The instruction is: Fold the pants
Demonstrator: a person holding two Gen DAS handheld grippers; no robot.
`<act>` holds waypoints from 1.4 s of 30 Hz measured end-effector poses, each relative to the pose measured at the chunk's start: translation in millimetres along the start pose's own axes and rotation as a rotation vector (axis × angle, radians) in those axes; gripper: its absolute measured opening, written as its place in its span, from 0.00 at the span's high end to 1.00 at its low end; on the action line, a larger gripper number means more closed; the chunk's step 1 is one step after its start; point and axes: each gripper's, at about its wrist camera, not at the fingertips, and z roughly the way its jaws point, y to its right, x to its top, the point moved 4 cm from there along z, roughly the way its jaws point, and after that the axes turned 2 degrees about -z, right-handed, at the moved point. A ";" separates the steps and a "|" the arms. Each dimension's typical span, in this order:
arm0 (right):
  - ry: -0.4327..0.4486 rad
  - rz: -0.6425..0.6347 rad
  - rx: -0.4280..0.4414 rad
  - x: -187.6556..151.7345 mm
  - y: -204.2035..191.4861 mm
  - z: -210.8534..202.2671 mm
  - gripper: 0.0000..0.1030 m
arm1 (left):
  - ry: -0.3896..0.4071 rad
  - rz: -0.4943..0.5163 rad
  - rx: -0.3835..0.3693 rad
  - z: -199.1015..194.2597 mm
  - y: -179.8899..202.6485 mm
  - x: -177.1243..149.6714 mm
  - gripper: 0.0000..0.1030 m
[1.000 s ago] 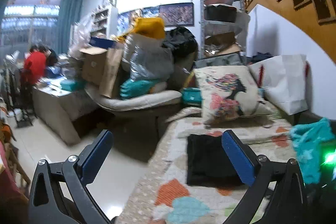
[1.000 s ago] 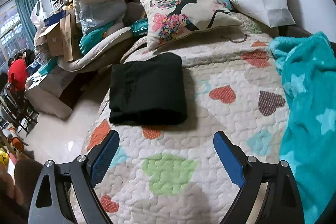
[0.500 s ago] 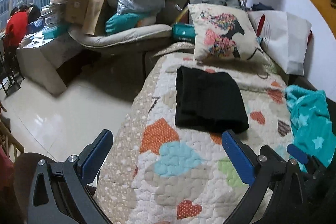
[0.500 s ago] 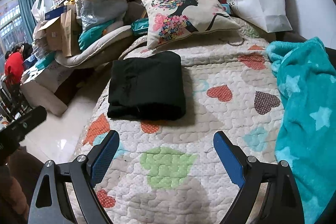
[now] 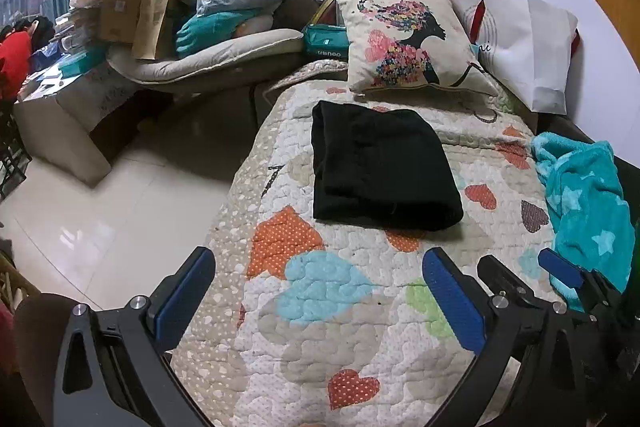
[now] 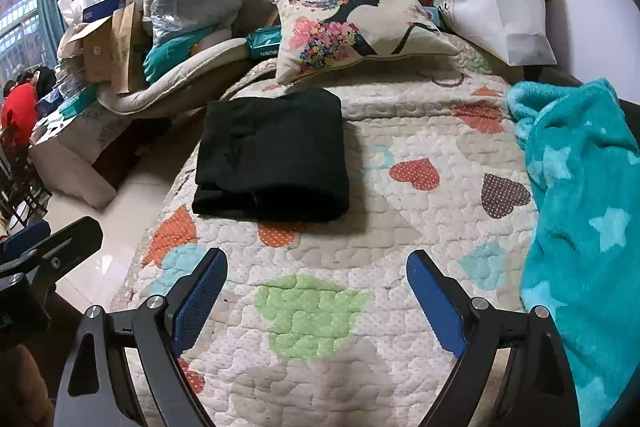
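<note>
Since a second ago my left gripper (image 5: 318, 301) dipped toward the quilt (image 5: 320, 347); both grippers released, folded pants (image 6: 272, 155) at 12 o'clock of my right gripper (image 6: 316, 301).

A: Where can we pass?
B: Bare quilt (image 6: 316, 307) lies open before both tongs, up to the folded black pants (image 6: 272, 155).
A: What hems us in?
B: A teal blanket (image 6: 580, 219) crowds our right, a printed pillow (image 6: 352, 19) blocks behind the pants, and the bed edge drops to the floor (image 5: 100, 219) on our left.
</note>
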 end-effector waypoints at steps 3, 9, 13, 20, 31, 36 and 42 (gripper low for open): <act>-0.007 0.008 0.000 -1.2 1.2 1.7 0.08 | -0.015 0.001 -0.008 2.8 -0.1 -1.3 0.00; -0.011 0.006 -0.004 -2.0 0.9 2.9 0.08 | -0.044 0.003 -0.034 6.3 2.1 -5.5 0.00; -0.015 0.009 -0.009 -2.6 2.7 4.2 0.08 | -0.069 -0.002 -0.049 10.9 1.8 -8.1 0.00; -0.031 0.019 -0.016 -4.4 5.6 9.1 0.08 | -0.081 -0.006 -0.057 14.9 0.7 -10.6 0.00; -0.054 0.010 -0.020 -8.3 3.5 15.6 0.08 | -0.101 -0.026 -0.063 21.6 -4.5 -14.3 0.00; -0.061 0.005 -0.020 -9.8 2.0 17.3 0.08 | -0.110 -0.028 -0.062 24.6 -5.7 -16.0 0.00; -0.066 -0.004 -0.023 -10.9 -0.1 18.9 0.08 | -0.119 -0.031 -0.058 28.1 -6.8 -17.9 0.00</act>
